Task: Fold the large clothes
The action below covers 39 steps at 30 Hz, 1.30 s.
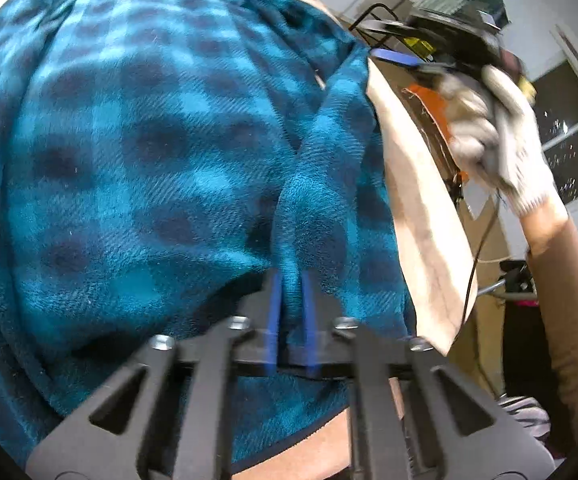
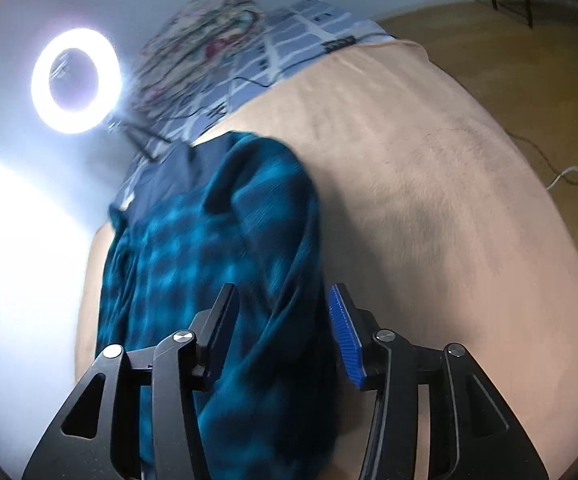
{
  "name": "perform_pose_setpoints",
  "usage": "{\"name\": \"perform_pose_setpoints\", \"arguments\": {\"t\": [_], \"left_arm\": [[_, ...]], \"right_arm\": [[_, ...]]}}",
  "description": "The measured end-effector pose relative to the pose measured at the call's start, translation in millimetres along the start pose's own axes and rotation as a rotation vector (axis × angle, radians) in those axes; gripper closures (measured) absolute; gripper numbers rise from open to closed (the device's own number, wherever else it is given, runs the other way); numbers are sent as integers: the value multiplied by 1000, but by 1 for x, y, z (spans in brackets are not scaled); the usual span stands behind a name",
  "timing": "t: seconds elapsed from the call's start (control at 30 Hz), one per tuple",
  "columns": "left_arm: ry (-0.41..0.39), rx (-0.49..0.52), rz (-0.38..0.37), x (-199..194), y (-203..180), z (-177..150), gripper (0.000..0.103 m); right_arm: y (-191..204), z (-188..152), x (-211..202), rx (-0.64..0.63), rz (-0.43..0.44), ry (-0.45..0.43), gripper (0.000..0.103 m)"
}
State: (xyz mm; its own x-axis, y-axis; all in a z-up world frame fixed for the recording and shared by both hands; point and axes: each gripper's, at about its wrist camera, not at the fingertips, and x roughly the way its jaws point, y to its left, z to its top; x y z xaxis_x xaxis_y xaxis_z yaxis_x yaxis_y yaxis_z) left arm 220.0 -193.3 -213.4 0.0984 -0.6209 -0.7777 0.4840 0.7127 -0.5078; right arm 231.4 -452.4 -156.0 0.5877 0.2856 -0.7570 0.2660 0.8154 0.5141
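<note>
A teal and dark-blue checked fleece garment (image 1: 149,140) lies spread on a beige blanket (image 1: 421,200). My left gripper (image 1: 291,280) is shut on a raised fold of this fleece near its right edge; the cloth is pinched between the blue pads. In the right wrist view the same garment (image 2: 209,248) lies bunched lengthwise on the blanket (image 2: 429,200). My right gripper (image 2: 281,294) hovers over its right edge, jaws open, pads pressing on nothing. A gloved hand (image 1: 489,128) holds that right gripper (image 1: 401,60) beyond the garment's far right corner.
A lit ring light (image 2: 76,80) glares at the upper left. Patterned bedding (image 2: 289,36) lies beyond the blanket. Wooden floor (image 2: 509,48) with white cables (image 2: 569,176) lies to the right. A dark window (image 1: 569,128) is on the right.
</note>
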Motion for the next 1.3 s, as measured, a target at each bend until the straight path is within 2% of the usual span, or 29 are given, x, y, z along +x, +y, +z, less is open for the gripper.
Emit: {"name": "perform_pose_setpoints", "arguments": {"t": [0.1, 0.3, 0.33, 0.37, 0.4, 0.5, 0.73, 0.8, 0.87, 1.03, 1.3], "left_arm": [[-11, 13, -25, -5, -6, -1, 101], [-9, 31, -72, -15, -18, -12, 102], [-8, 35, -73, -16, -20, -14, 102], [-9, 34, -74, -16, -22, -12, 102], [-10, 33, -78, -17, -23, -12, 103], [-12, 34, -83, -19, -24, -14, 103], [-1, 7, -109, -19, -21, -20, 103], [1, 2, -114, -19, -21, -22, 103], [10, -5, -123, -18, -19, -24, 103], [48, -42, -139, -12, -12, -31, 103], [63, -80, -133, -13, -6, -38, 103]], "right_arm": [[-18, 16, 23, 82, 3, 3, 56], [-36, 35, 57, 218, 101, 10, 57], [-35, 36, 59, 217, 112, 15, 60], [-32, 39, 59, 212, 110, 14, 78], [-26, 41, 61, 188, 111, 24, 97], [-7, 45, 56, 104, 55, 18, 100], [56, 48, 27, -116, -132, -70, 101], [80, 47, 20, -182, -150, -94, 101], [104, 46, 17, -235, -130, -107, 101], [152, 43, 45, -347, -102, -66, 101], [197, 13, 138, -440, -104, 58, 101]]}}
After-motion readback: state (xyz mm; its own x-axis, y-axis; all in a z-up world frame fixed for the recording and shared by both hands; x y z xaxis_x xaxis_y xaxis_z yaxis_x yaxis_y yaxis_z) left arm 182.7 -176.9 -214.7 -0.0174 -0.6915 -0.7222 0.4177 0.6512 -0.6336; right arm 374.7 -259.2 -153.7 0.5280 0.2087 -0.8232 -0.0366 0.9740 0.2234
